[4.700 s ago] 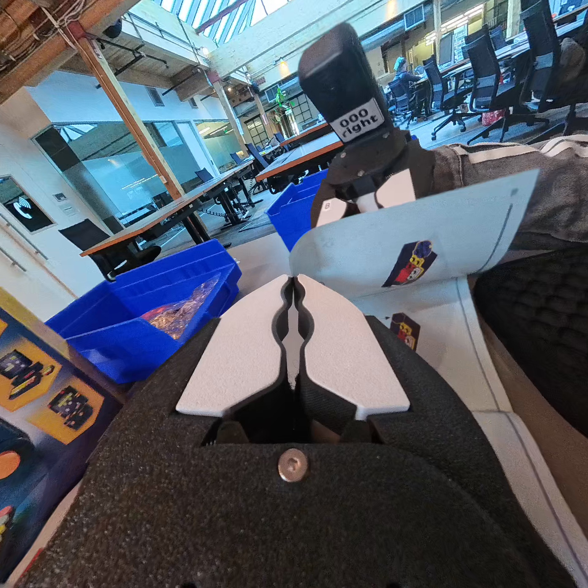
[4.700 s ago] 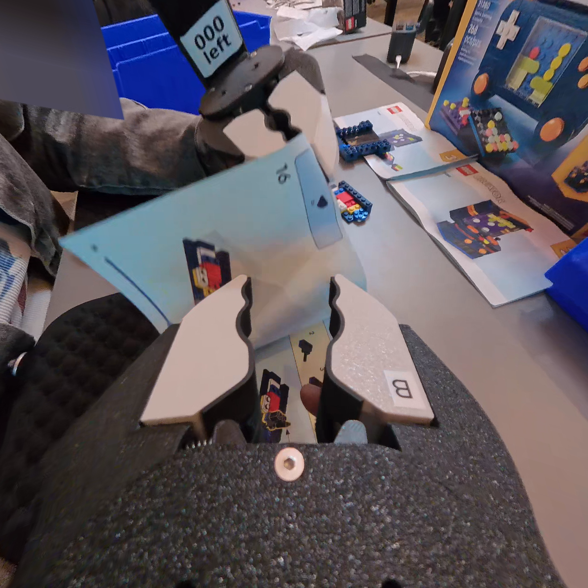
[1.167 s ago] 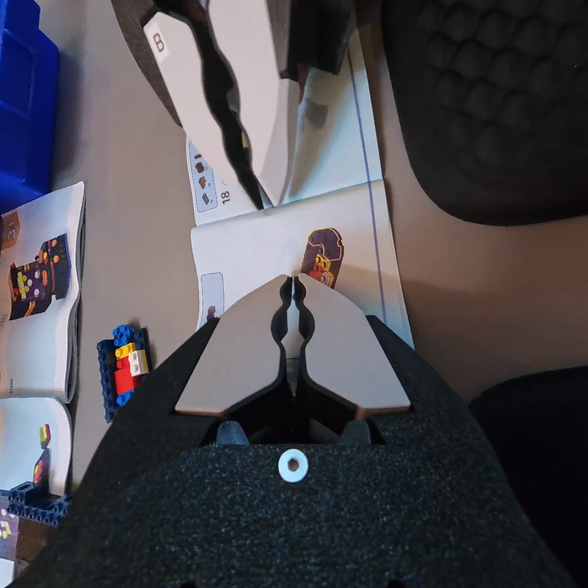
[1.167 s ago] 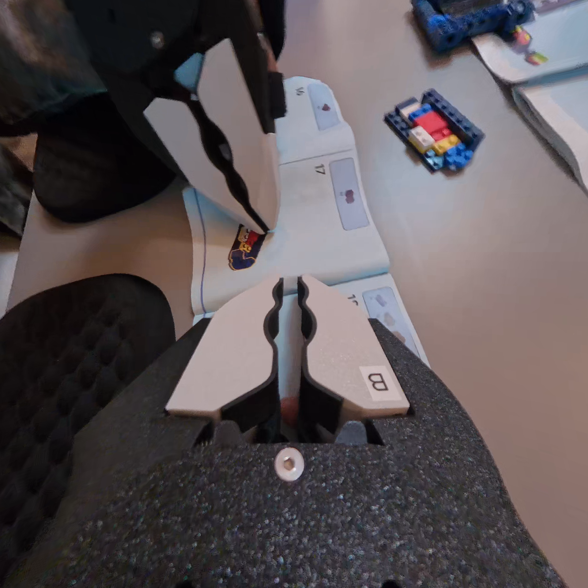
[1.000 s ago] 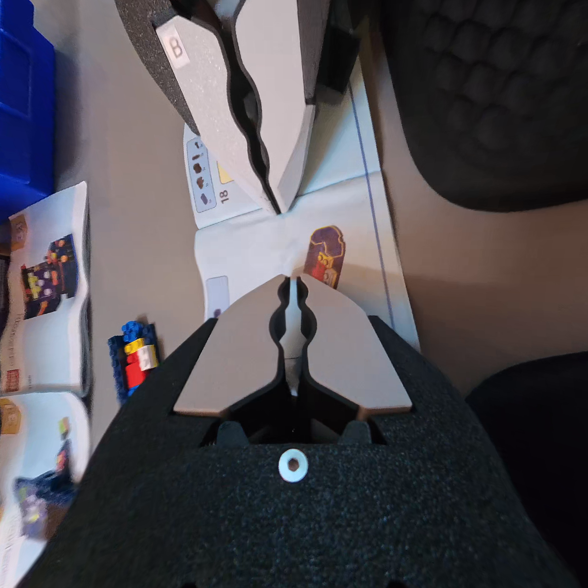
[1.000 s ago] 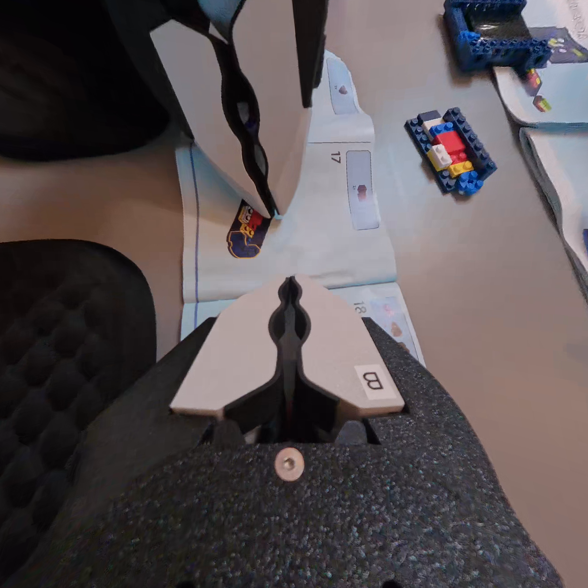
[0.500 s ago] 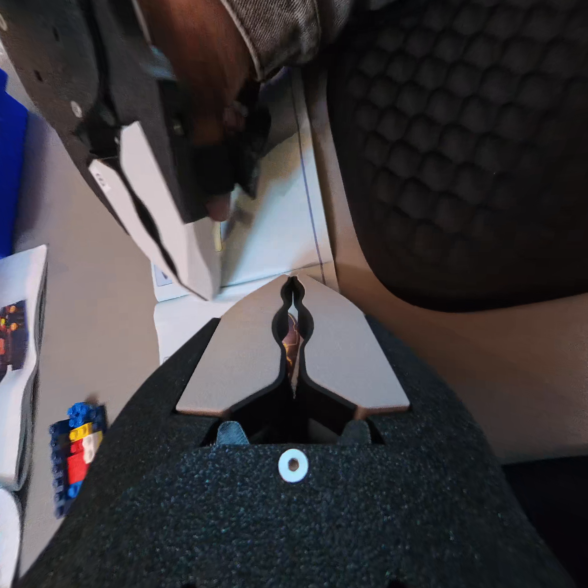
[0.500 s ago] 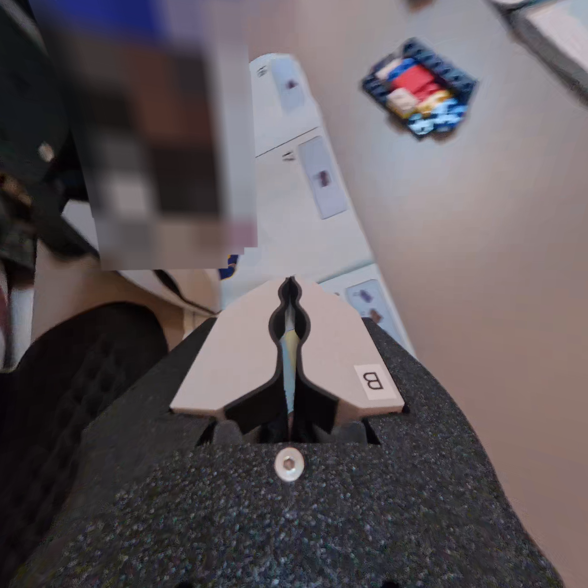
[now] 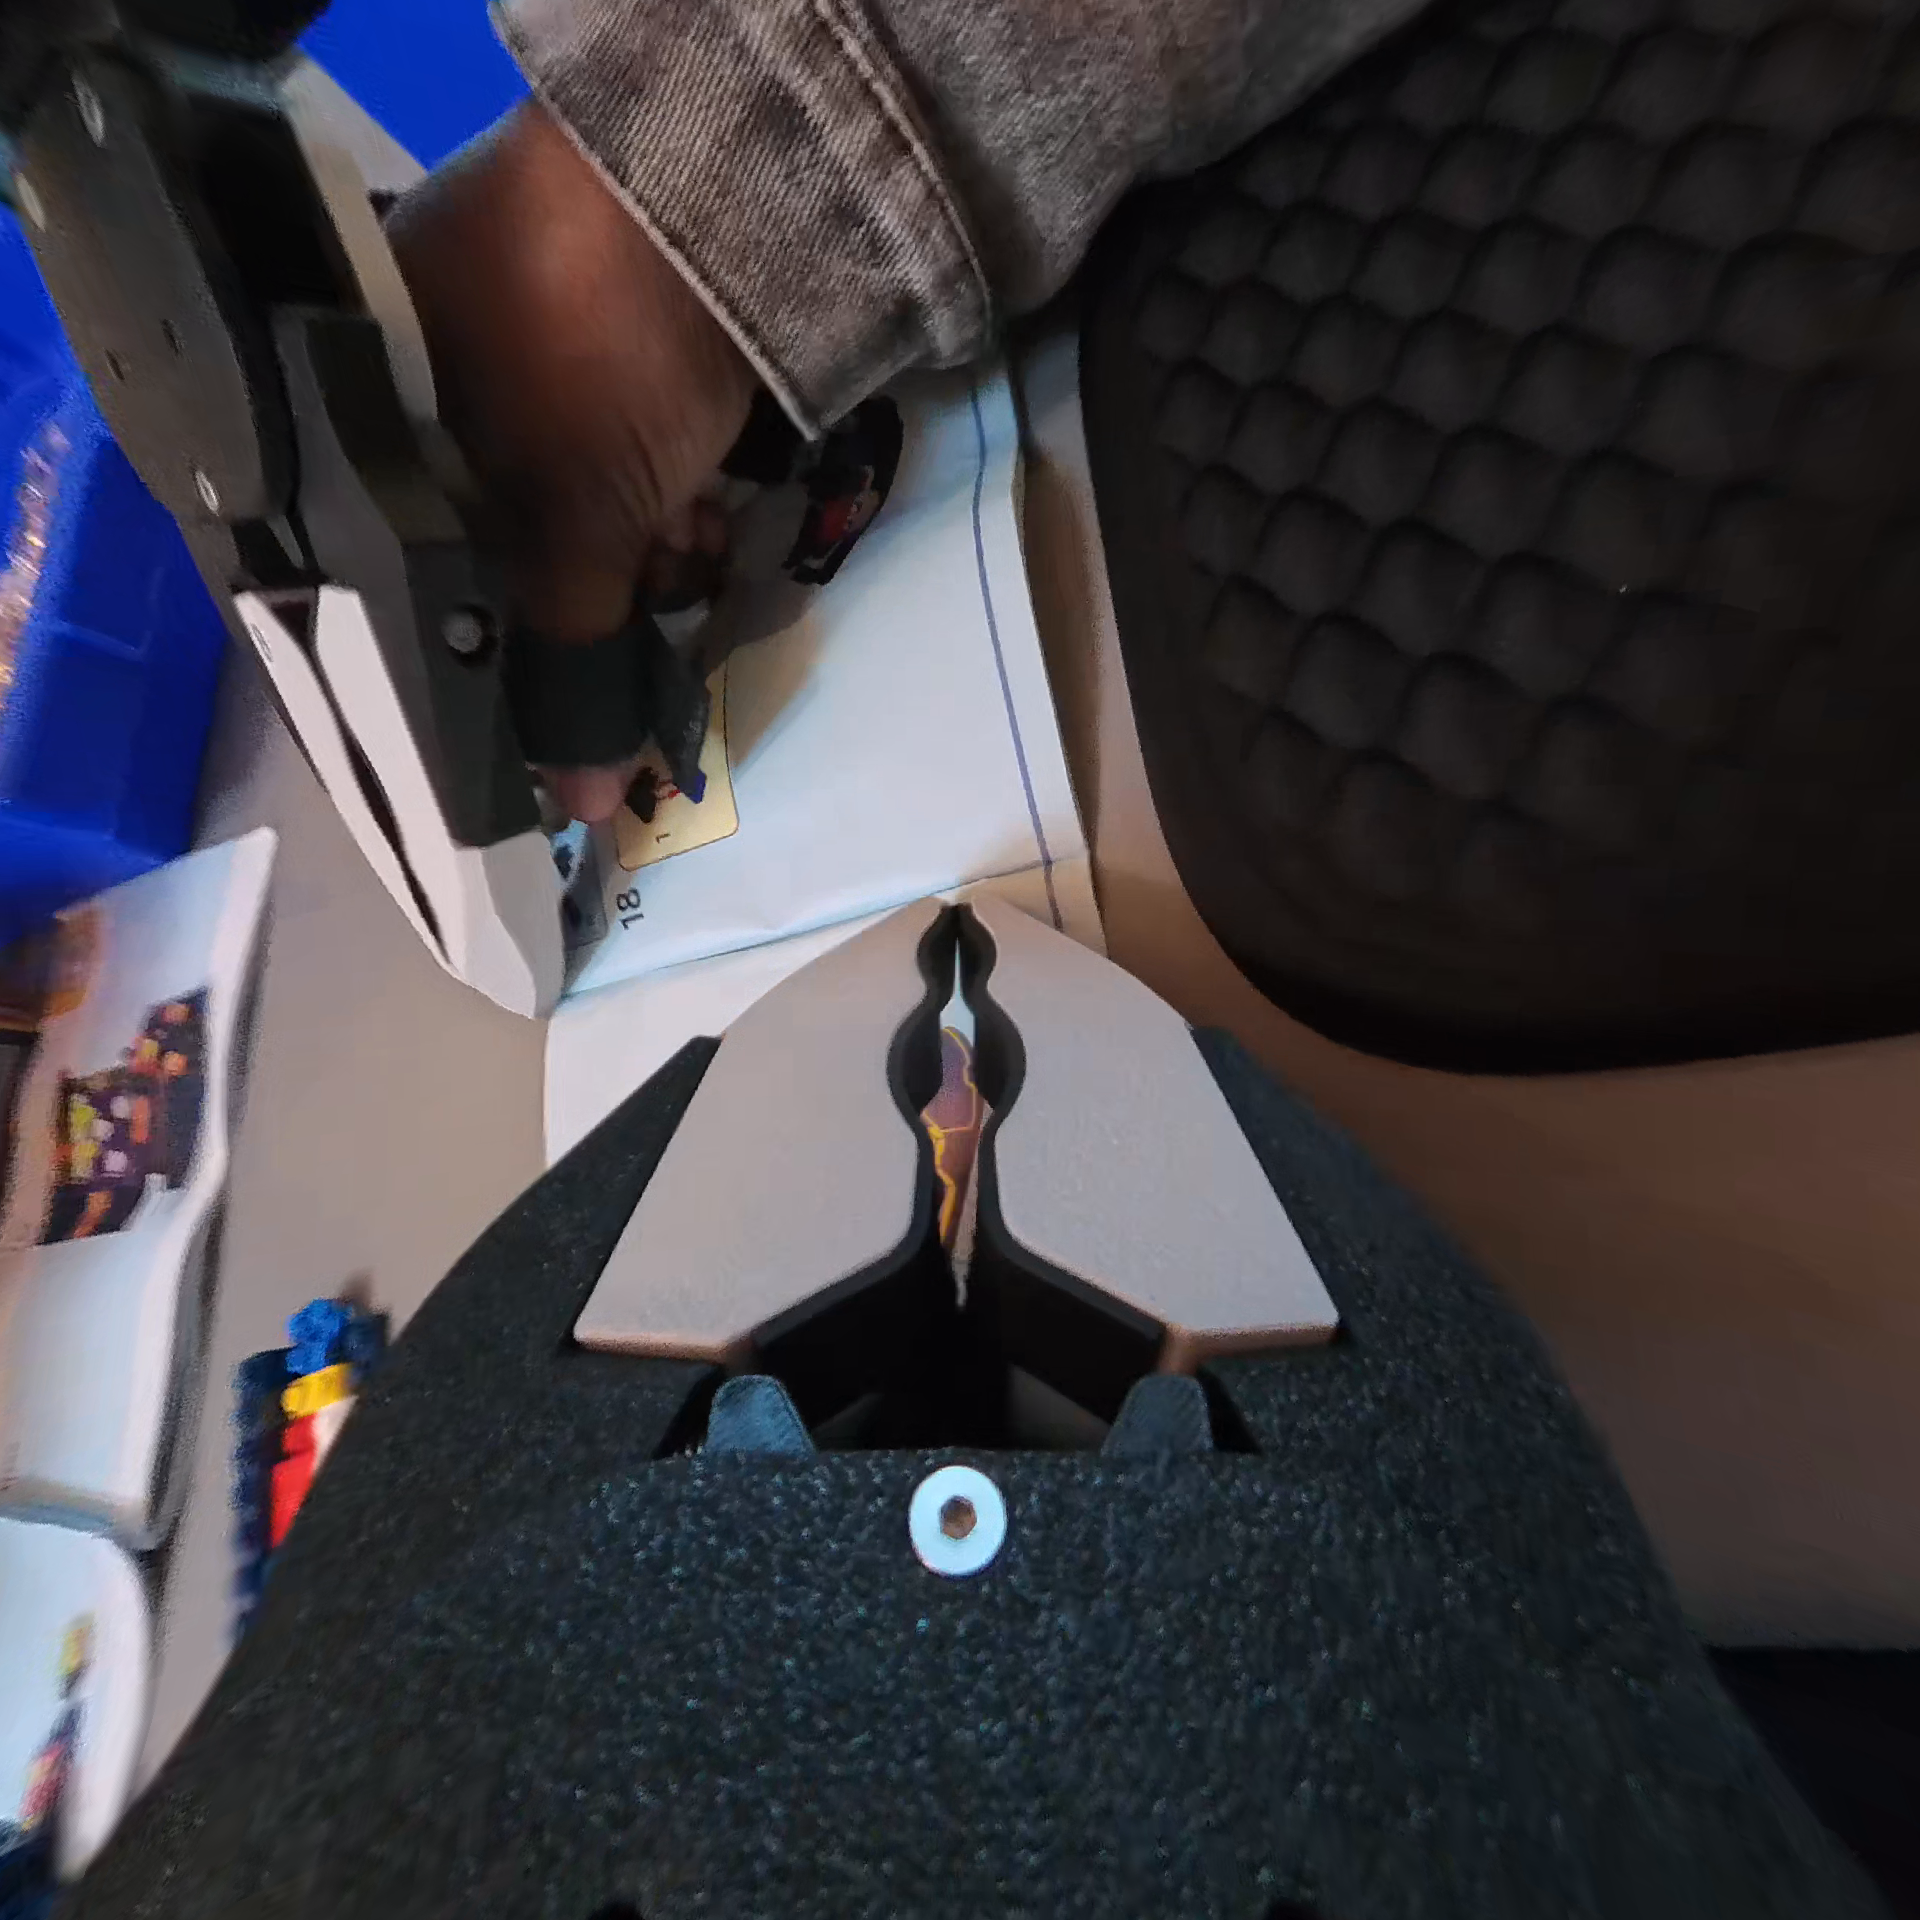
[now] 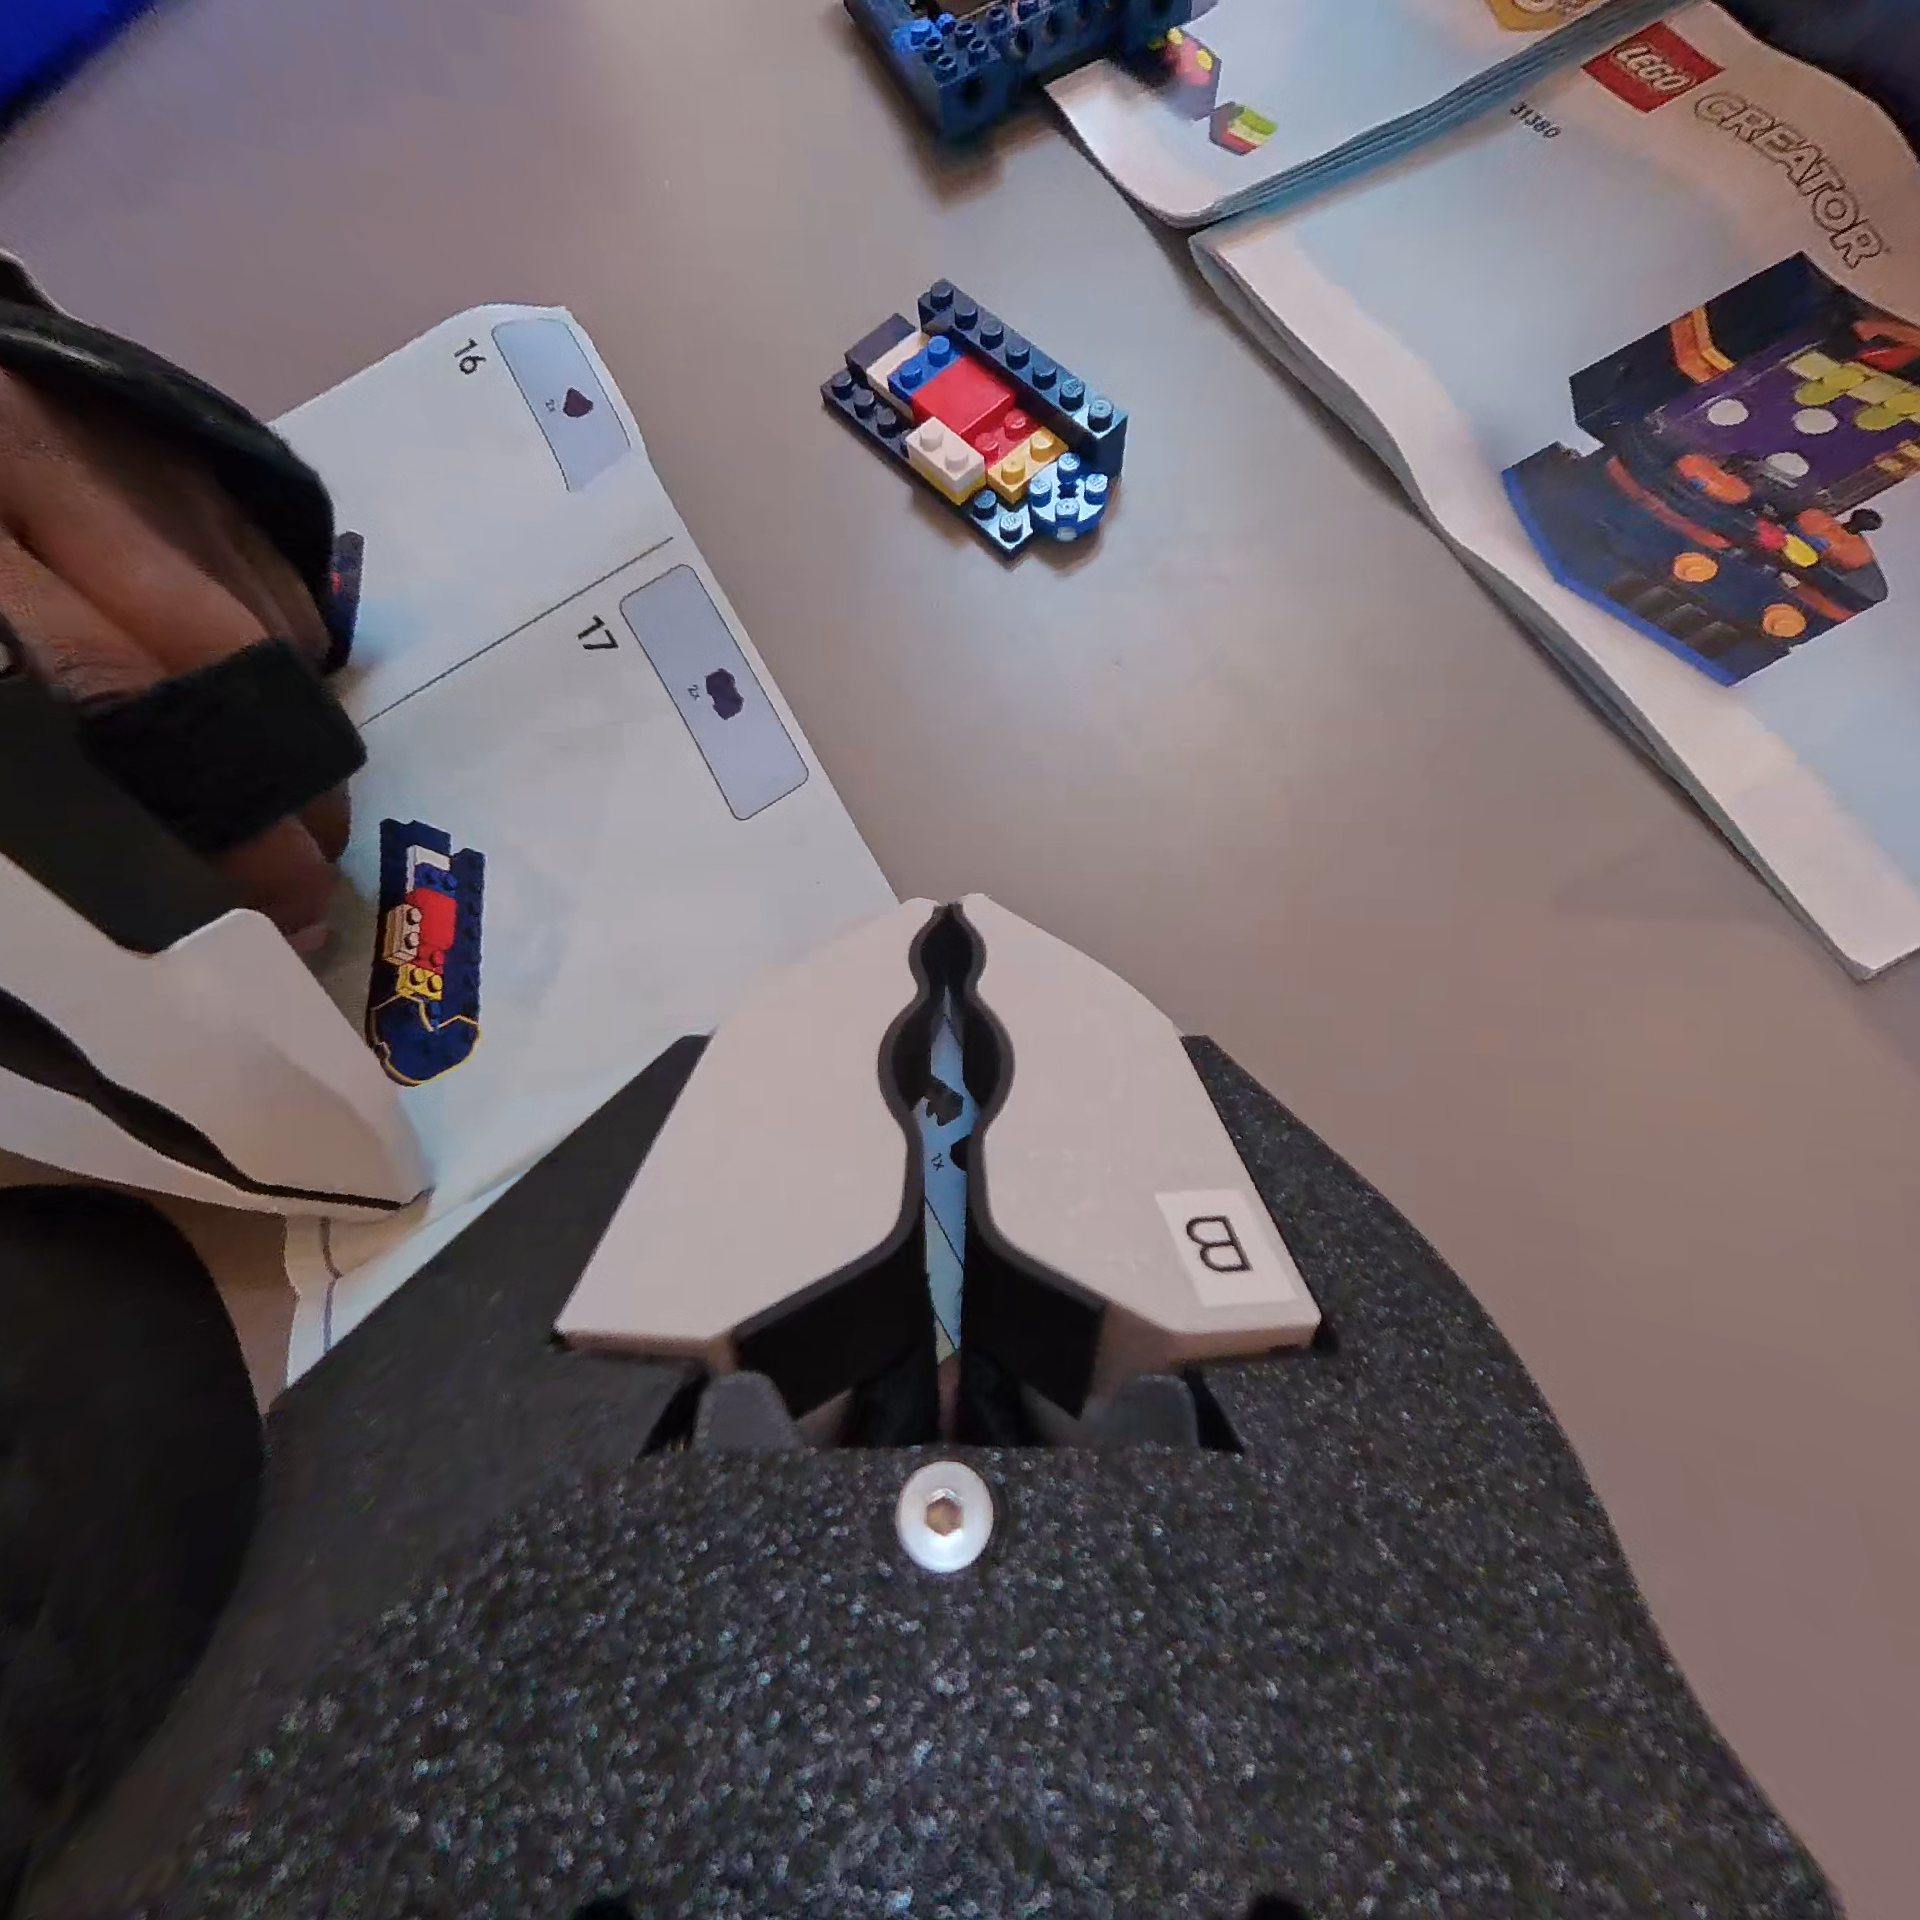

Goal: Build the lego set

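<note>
Lying flat, open booklet (image 10: 582,748); spine across both views | both grippers' fingers (image 9: 810,1143) (image 10: 790,1143) pressed together, empty

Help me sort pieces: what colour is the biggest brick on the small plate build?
Red, clearest in the right wrist view.

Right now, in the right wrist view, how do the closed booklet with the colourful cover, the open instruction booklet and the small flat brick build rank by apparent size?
1. Closed booklet, though its right side is cut off.
2. Open instruction booklet, partly hidden by the hand-held grippers, so the top two ranks are unsure.
3. Small flat brick build, clearly the smallest.
</note>
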Tool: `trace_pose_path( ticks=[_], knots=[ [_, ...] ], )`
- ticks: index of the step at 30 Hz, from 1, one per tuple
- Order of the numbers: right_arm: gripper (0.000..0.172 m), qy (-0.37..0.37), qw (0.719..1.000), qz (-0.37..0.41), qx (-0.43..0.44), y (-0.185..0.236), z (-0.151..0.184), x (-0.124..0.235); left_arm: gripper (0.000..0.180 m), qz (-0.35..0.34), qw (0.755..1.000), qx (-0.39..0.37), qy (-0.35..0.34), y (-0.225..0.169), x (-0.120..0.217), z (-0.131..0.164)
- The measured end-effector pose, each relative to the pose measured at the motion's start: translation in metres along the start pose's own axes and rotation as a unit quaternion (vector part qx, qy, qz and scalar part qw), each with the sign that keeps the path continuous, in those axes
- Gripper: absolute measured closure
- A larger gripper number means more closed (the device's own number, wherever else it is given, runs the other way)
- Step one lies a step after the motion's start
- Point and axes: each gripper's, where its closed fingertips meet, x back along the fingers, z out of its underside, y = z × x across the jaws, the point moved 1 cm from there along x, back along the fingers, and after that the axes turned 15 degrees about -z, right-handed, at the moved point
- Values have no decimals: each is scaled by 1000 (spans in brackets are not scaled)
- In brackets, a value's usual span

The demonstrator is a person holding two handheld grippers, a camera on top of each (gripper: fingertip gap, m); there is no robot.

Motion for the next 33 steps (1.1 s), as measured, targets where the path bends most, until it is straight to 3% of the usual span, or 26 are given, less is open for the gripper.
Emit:
trace_pose_path(
  ticks=[4, 8, 11, 16, 21, 24, 28, 33],
  knots=[
    [172, -1, 1000, -19, 16, 7, -1, -1, 172, -37, 997, -56, -28, 3, 10, -17],
    [165, -24, 999, -41, 21, 11, -5, 3, 166, -57, 995, 8, -85, 6, 38, -43],
    [141, -77, 995, -58, 37, 17, -16, 13, 158, -103, 983, 90, -120, 23, 66, -46],
    [87, -180, 979, -31, 92, 22, -43, 37, 132, -176, 937, 245, -175, 58, 139, -32],
    [82, -141, 986, -43, 81, 59, -67, 33, 125, -295, 876, 341, -171, 89, 230, -5],
    [83, -135, 982, -82, 101, 95, -81, 14, 121, -371, 851, 351, -122, 104, 281, 5],
    [87, -207, 965, -119, 112, 114, -96, -10, 120, -503, 802, 322, 31, 117, 337, 48],
    [89, -297, 938, -174, 35, 110, -100, -8, 117, -517, 751, 374, 169, 95, 350, 116]
  ],
)
